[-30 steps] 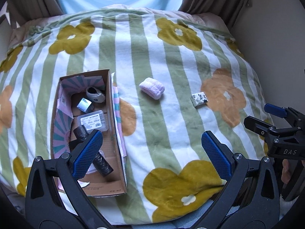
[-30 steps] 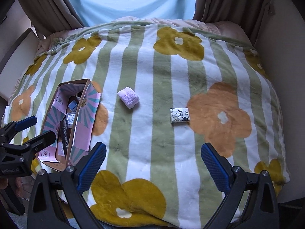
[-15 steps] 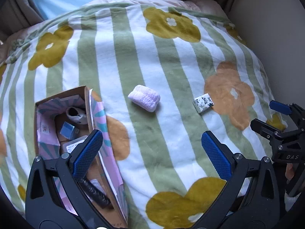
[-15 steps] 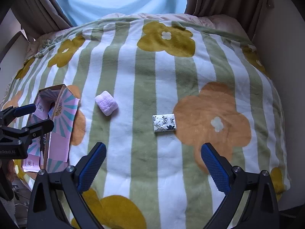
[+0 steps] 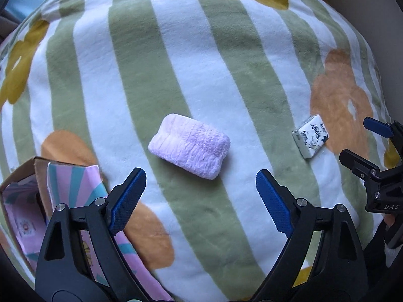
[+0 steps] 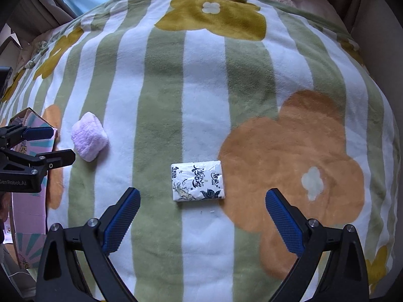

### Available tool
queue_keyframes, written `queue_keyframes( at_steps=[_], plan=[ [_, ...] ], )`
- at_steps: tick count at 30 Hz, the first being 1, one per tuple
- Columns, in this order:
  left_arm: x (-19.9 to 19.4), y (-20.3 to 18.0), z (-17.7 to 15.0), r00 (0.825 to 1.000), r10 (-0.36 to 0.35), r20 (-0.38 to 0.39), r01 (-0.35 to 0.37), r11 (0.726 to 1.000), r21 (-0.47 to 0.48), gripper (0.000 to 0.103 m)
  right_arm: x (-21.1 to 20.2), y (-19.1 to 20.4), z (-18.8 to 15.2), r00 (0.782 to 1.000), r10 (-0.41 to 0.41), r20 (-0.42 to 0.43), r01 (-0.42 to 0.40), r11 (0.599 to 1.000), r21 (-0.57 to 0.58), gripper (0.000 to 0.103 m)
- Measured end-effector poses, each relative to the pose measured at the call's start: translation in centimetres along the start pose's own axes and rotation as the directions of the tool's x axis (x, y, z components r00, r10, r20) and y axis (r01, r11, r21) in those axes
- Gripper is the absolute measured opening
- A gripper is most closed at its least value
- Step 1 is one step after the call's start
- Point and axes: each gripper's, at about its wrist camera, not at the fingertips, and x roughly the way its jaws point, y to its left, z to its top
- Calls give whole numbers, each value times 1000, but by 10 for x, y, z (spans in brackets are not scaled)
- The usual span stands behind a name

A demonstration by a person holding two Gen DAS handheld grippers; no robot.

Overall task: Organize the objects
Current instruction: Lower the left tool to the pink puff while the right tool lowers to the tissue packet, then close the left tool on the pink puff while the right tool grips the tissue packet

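A folded pale pink towel [image 5: 190,145] lies on the striped flowered blanket [image 5: 191,50], just ahead of my open, empty left gripper [image 5: 200,181]. It also shows in the right wrist view [image 6: 89,139]. A white tissue pack with blue print [image 6: 197,181] lies just ahead of my open, empty right gripper [image 6: 202,201]. The pack also shows in the left wrist view [image 5: 311,136]. A cardboard box with pink and teal lining [image 5: 27,201] sits at the lower left; its contents are mostly hidden.
The right gripper [image 5: 377,156] shows at the left view's right edge, and the left gripper [image 6: 32,148] at the right view's left edge. Curtains [image 6: 50,2] and a window are behind the bed. A beige wall [image 6: 377,12] runs along the right side.
Both grippers have moved forward and down. The left one shifted right from the box toward the pink towel, and the right one closed in on the tissue pack. Both stayed open.
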Motion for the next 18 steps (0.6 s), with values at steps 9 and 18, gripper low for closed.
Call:
queue_keyframes(
  at_steps=[9, 18],
  plan=[
    [49, 8, 22, 993, 14, -118, -10, 999, 33, 89, 53, 5, 14, 996, -3, -86, -2, 998, -61, 99],
    [71, 7, 25, 982, 14, -188, 2, 996, 88, 71, 79, 5, 15, 985, -3, -171, -10, 997, -76, 85]
  ],
)
